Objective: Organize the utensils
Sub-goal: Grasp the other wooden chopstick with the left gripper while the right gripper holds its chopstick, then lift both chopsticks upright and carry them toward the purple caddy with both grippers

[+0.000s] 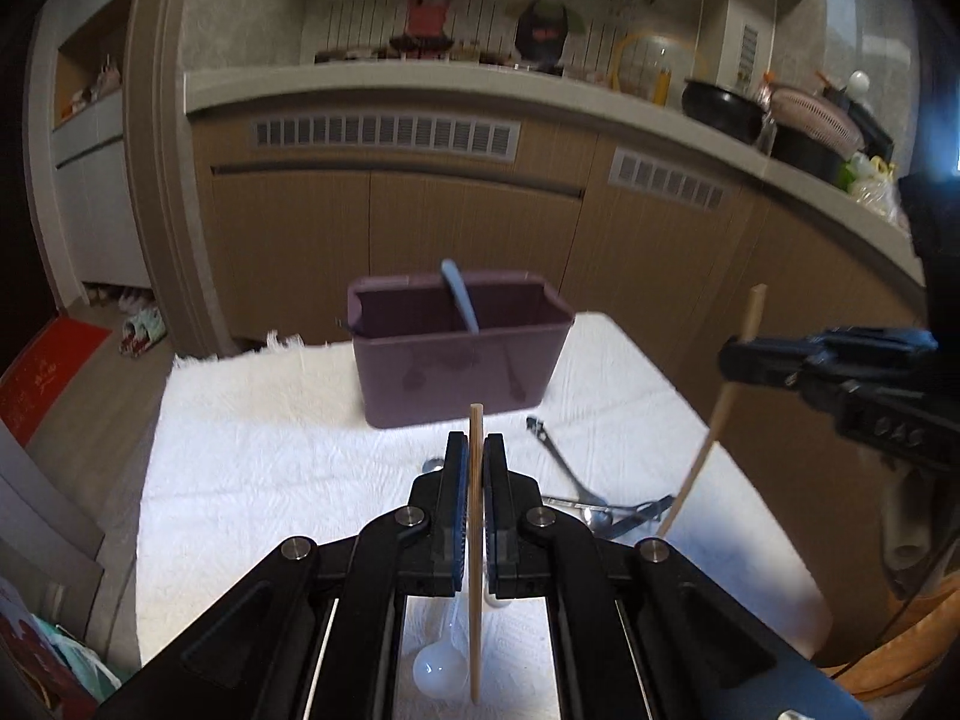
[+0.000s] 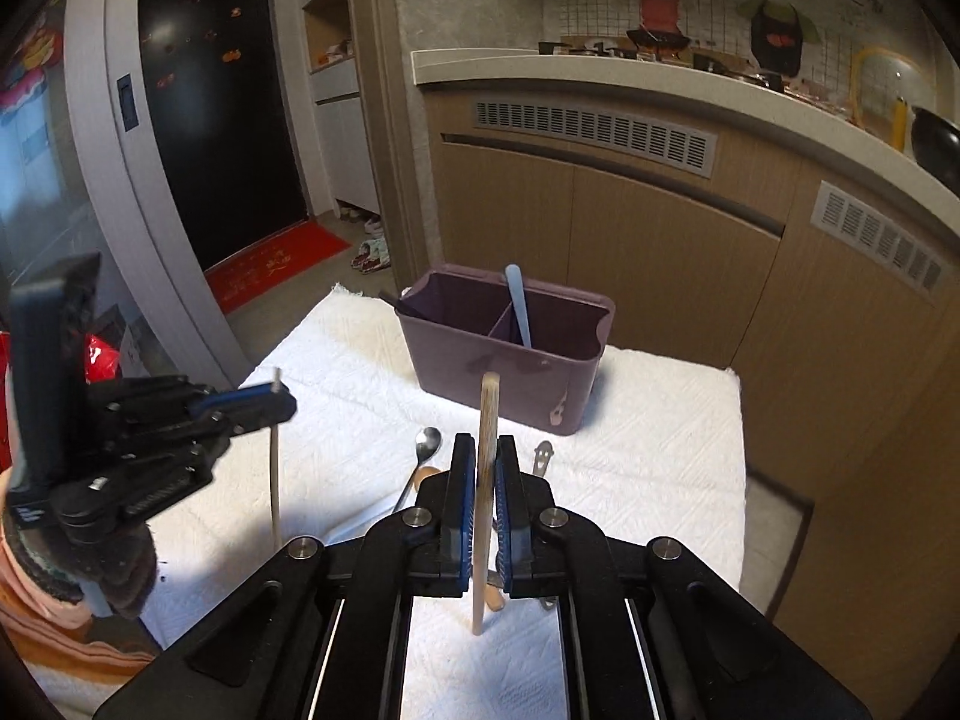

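In the left wrist view my left gripper is shut on a wooden chopstick that stands upright above the white towel. At the right, my right gripper is shut on a second, tilted chopstick. The right wrist view shows the same: my right gripper clamps its chopstick, and my left gripper at the left holds the other chopstick. Beyond both stands a purple two-compartment caddy with a light blue spoon leaning in it.
On the towel lie a metal spoon, a metal opener, several metal utensils and a white spoon. Wooden kitchen cabinets under a counter stand behind the table. The table's far-right edge drops off.
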The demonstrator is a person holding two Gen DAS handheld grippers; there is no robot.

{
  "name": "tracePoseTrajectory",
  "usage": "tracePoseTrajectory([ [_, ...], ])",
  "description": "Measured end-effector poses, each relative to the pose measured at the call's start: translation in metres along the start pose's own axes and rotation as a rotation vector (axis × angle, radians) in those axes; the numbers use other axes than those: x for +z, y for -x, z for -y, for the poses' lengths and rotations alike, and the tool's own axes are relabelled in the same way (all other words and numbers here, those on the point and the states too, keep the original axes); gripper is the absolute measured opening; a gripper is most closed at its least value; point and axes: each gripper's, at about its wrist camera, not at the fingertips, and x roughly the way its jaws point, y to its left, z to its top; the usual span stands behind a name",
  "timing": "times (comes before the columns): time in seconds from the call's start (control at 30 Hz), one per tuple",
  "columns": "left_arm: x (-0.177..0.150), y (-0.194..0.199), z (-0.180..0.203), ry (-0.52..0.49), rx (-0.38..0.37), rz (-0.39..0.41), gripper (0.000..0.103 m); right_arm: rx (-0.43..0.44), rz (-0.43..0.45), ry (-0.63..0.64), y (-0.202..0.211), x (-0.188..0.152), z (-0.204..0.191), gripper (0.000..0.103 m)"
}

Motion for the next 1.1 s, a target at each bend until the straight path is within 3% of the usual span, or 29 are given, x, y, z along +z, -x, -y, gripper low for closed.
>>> tracePoseTrajectory([
  [0.37,-0.007,0.011,-0.004,0.022,-0.013,0.015,0.003,-0.005,-0.032,0.017,-0.01,-0.008,-0.007,0.006],
  [0.53,-0.008,0.011,-0.008,0.03,-0.009,0.009,0.003,0.021,-0.061,0.028,-0.042,-0.008,-0.006,0.01],
  [0.67,-0.013,0.004,-0.017,0.044,-0.009,-0.022,0.004,0.065,-0.125,0.016,-0.091,-0.002,-0.006,0.044],
  [0.9,-0.018,-0.012,-0.046,0.123,-0.04,-0.047,0.004,-0.016,-0.251,0.099,-0.192,0.003,-0.022,0.042],
  [0.97,-0.018,-0.02,-0.053,0.136,-0.065,-0.069,0.004,-0.044,-0.269,0.127,-0.209,0.0,-0.026,0.035],
  [1.1,-0.02,-0.033,-0.059,0.149,-0.075,-0.081,0.005,-0.047,-0.313,0.128,-0.239,-0.006,-0.028,0.032],
])
